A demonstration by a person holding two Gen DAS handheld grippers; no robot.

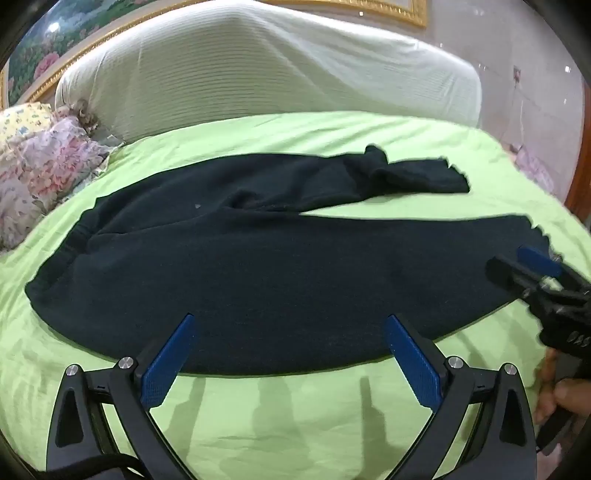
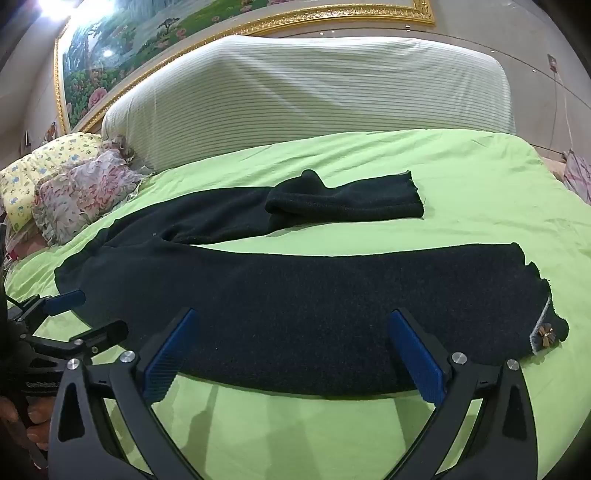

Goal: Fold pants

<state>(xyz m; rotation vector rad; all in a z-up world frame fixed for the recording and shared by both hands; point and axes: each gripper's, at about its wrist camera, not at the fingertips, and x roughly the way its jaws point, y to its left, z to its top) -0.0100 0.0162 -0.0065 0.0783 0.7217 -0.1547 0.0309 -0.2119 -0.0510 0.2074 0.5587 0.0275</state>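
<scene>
Dark navy pants (image 1: 258, 266) lie spread across a green bedsheet (image 1: 258, 413), waist to the left, legs to the right. The far leg (image 2: 351, 201) is crumpled and bunched near its cuff. The near leg (image 2: 332, 314) lies flat; its cuff carries a small flower decoration (image 2: 546, 334). My left gripper (image 1: 290, 321) is open and empty, hovering at the near edge of the seat and thigh area. My right gripper (image 2: 291, 317) is open and empty over the near leg's front edge. Each gripper shows in the other view: the right gripper (image 1: 524, 266) and the left gripper (image 2: 88, 314).
A white striped headboard cover (image 2: 314, 92) rises behind the bed. Floral pillows (image 2: 74, 192) sit at the far left. A gold-framed painting (image 2: 147, 33) hangs on the wall. Bare green sheet lies in front of the pants and to the far right (image 2: 498, 177).
</scene>
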